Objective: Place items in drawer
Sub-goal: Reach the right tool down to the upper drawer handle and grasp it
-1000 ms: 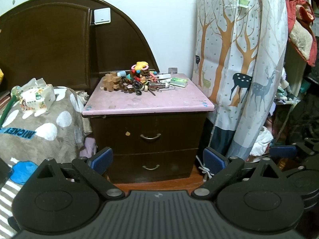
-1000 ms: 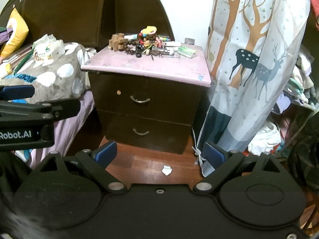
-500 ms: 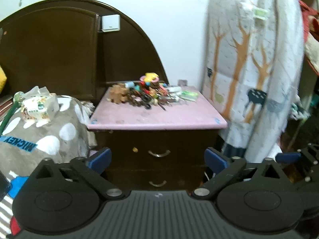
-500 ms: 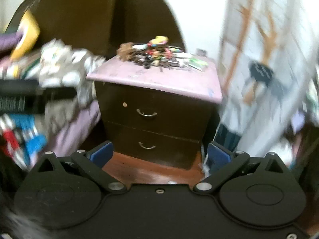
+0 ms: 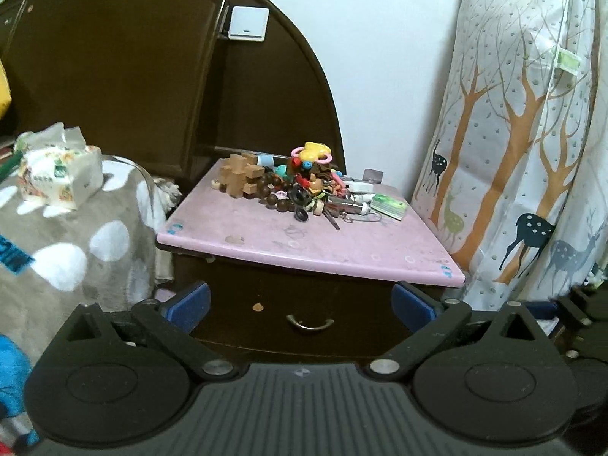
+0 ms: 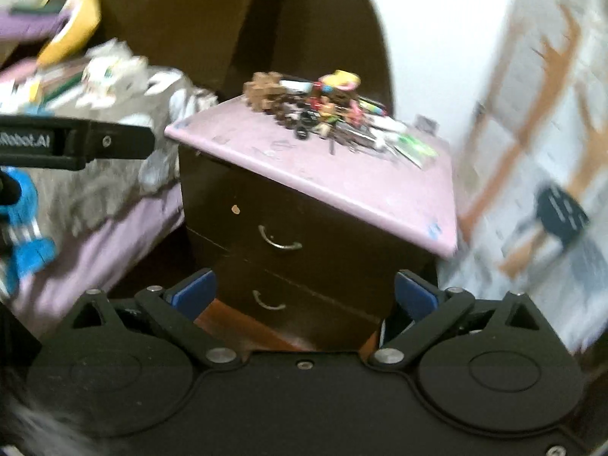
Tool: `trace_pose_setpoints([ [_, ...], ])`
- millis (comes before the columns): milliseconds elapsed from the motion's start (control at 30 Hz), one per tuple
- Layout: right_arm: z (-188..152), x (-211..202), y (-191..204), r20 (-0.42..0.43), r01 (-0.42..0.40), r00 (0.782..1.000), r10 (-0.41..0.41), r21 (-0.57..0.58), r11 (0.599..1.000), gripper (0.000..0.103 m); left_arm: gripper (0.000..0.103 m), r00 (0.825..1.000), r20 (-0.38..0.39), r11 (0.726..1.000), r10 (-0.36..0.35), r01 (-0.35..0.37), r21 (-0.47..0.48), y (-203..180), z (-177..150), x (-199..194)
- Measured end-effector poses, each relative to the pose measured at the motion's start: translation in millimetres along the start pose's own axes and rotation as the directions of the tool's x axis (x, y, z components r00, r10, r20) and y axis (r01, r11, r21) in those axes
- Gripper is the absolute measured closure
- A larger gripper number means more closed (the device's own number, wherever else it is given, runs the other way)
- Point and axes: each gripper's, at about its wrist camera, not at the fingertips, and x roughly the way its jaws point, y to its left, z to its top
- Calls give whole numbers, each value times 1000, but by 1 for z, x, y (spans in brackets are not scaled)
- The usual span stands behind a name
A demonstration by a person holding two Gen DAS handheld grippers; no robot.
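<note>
A dark wooden nightstand with a pink top stands ahead; it also shows in the right wrist view. A pile of small items lies at the back of the top: a wooden puzzle block, brown beads, a yellow toy, a green packet. The pile also shows in the right wrist view. Both drawers are shut; the upper handle and lower handle show. My left gripper is open and empty, level with the upper drawer. My right gripper is open and empty, short of the drawers.
A bed with a grey spotted blanket and a tissue pack lies left of the nightstand. A curtain with a tree and deer print hangs at its right. A dark headboard stands behind. The left gripper's body crosses the right view.
Both grippers have moved closer to the nightstand, and the left one has risen to about top height. The right view has tilted and is blurred by motion. Both stay open.
</note>
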Motion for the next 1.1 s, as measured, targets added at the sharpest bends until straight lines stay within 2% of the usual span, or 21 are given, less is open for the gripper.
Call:
trace_pose_setpoints([
  [100,1,29,13,2,9,1000,-9,-142,990,3,1,1000,-4,1000,-19,19,-18,11,-7,14],
  [200,0,61,23,-15,-2,1000,-3,-270,963,3,1,999,2,998,-41,41,-49,24,-10,25],
  [300,-1,93,34,-19,-3,1000,-5,-399,917,3,1,998,41,997,-49,51,-65,38,-14,31],
  [367,-2,112,42,-19,-3,1000,-7,-484,875,8,1,995,85,997,-45,50,-58,45,-16,32],
  [400,-3,122,45,-20,-4,1000,-8,-519,855,26,1,994,94,996,-59,65,-63,49,-16,33],
  [433,-3,132,48,-21,1,1000,-15,-554,833,49,1,992,98,993,-77,85,-78,53,-17,34],
  [467,-4,145,50,-27,3,999,-23,-594,805,52,1,992,94,991,-87,96,-93,56,-17,36],
  [600,-7,180,56,-45,-13,999,-25,-678,735,52,1,993,25,986,-118,120,-114,63,-17,43],
  [900,-11,236,71,-111,-87,994,-4,-804,588,52,1,994,-23,983,-110,105,-152,78,-20,53],
  [967,-11,243,74,-121,-95,993,-8,-819,566,56,1,994,-32,983,-107,101,-151,79,-21,55],
  [1033,-10,249,76,-139,-113,990,-5,-827,551,70,1,993,-36,984,-109,103,-148,79,-21,55],
  [1100,-10,254,80,-160,-133,987,-6,-843,521,77,1,993,-39,984,-108,101,-145,79,-21,55],
])
